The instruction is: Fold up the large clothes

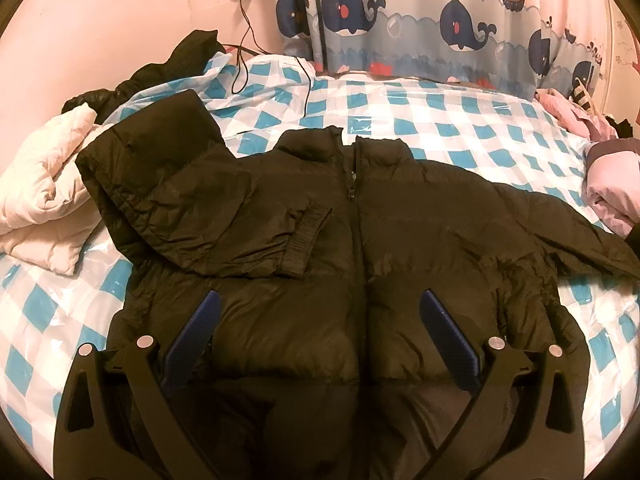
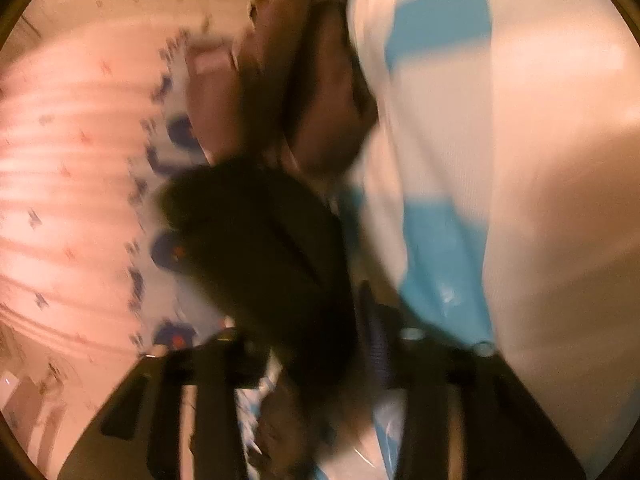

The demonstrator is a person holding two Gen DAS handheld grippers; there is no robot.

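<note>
A black puffer jacket (image 1: 420, 220) lies zipped and face up on the blue-and-white checked bed cover (image 1: 400, 112). The sleeve on the left side of the view (image 1: 224, 216) is folded across the chest. The other sleeve (image 1: 580, 240) stretches to the right edge of the view. My left gripper (image 1: 320, 296) hovers open over the jacket's lower front, with nothing between its blue pads (image 1: 444, 332). The right wrist view is blurred and rolled on its side. There my right gripper (image 2: 304, 344) has a dark bulk of sleeve (image 2: 256, 248) between its fingers, raised off the bed cover (image 2: 440, 120).
A white quilted garment (image 1: 40, 184) lies at the bed's left edge, with another black garment (image 1: 160, 68) behind it. Pink clothing (image 1: 608, 184) is heaped at the right. A charger cable (image 1: 244, 60) trails from the wall onto the bed. A whale-print curtain (image 1: 440, 20) hangs behind.
</note>
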